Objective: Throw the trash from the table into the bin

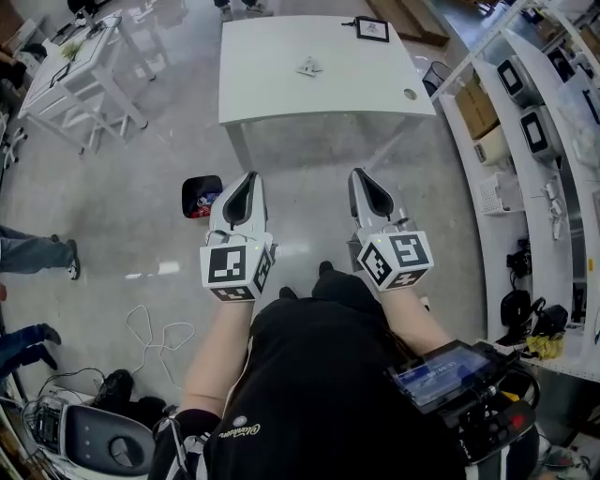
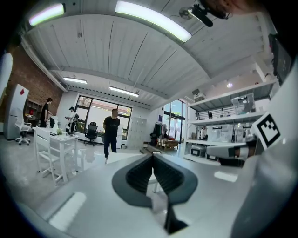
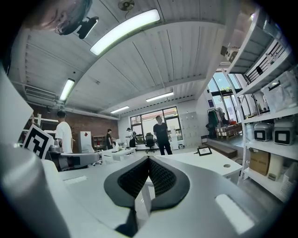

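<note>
No words or numbers can be read. Pale script on the person's black shirt, on the near side of the white rectangular table, is too small to make out. At that table's far right corner a black-framed card bears illegible print. Black square code patterns mark the white cubes on the left gripper and right gripper. Well left of the table, a red diamond marks a white cabinet.

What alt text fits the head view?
From above, a person holds the left gripper and right gripper, both shut and empty, short of a white table. A crumpled scrap of trash lies on it; a black bin stands on the floor left of the left gripper.
</note>
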Demonstrator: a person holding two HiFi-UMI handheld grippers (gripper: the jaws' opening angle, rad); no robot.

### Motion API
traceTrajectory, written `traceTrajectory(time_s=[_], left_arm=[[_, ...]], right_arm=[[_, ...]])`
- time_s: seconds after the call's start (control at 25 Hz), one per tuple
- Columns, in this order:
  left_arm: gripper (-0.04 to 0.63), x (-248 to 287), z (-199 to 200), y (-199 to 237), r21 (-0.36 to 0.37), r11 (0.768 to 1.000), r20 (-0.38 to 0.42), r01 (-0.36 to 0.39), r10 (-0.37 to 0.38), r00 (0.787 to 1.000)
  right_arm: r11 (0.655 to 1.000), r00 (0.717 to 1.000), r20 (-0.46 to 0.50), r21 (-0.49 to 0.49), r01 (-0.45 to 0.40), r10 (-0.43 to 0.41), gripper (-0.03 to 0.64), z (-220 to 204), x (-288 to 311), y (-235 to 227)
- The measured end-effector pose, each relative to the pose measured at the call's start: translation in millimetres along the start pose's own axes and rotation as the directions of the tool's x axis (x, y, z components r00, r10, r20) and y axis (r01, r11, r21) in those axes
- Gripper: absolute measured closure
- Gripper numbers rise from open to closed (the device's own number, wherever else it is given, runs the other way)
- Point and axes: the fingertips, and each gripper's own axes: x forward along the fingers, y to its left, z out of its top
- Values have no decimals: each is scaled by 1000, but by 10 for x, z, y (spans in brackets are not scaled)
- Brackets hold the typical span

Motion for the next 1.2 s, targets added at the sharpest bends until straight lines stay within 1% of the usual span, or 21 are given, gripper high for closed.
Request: traceTrajectory(time_s=[0.16,0.32,0.6,0.76,0.92,1.2], left_arm=[[587,76,31,28,-2,1000,8,20,-20,1000],[586,210,10,94,-2,1000,5,23,-23,1000],[586,575,-69,243,9,1000,-15,14,-14,1000],[586,994,-106,311,14,1000,-32,6,-5,999],[586,1522,-101,391,18,1000,-46,-18,19,999],[587,2614,56,437,28,997,-65,-74,76,995]], right_arm=[[1000,1000,-3,-1,9,-9,617,9,62,-10],[1000,1000,-17,-3,9,-9,617,-61,192,-48],[1000,999,-41,-4,-18,18,617,-161,637,-206],[999,998,-46,-16,-42,41,617,-151,1057,-389],[997,996,-51,-14,-72,71,617,-99,1557,-675],[990,989,-57,-1,-138,138,617,173,2452,-1382]])
